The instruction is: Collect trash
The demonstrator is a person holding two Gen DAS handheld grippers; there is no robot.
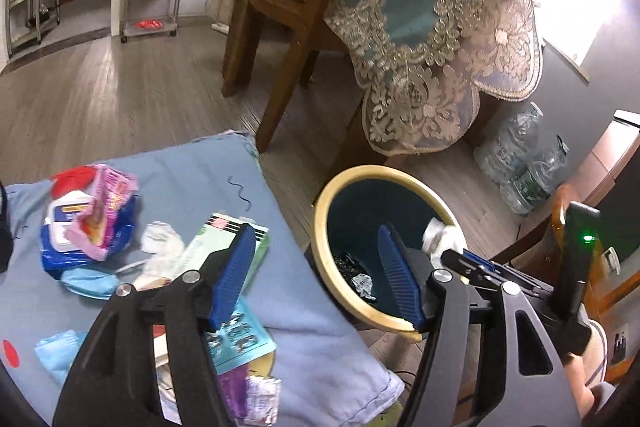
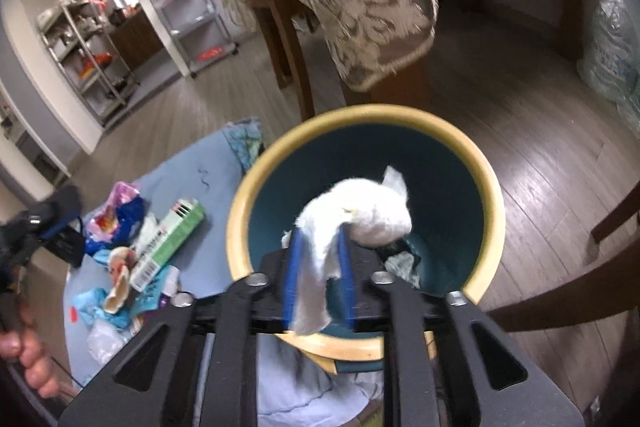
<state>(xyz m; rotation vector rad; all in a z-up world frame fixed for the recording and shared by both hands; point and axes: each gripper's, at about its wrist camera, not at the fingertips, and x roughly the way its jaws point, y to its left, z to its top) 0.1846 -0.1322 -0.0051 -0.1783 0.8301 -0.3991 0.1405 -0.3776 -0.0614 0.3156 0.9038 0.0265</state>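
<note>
Step in hand: dropping a piece of trash into the bin.

Right gripper (image 2: 318, 281): positioned over the near rim of the bin (image 2: 490, 187). A crumpled white tissue (image 2: 360, 215) hangs between the blue fingers (image 2: 294, 279), directly above the bin opening. The jaws are slightly parted; whether the pads press the tissue cannot be told.

Left gripper (image 1: 316, 275): jaws wide open and empty, beside the bin, above the near edge of the blue cloth (image 1: 192, 163).

Inside the bin: dark foil wrappers (image 1: 354, 273).

Left of the bin, on the cloth: remaining trash, including a green box (image 2: 172, 233), a pink packet (image 1: 106, 211) and a blue mask (image 1: 90, 281).

Next move, as judged: spread the right jaws fully so the tissue falls clear, then direct the left gripper to the pile.
</note>
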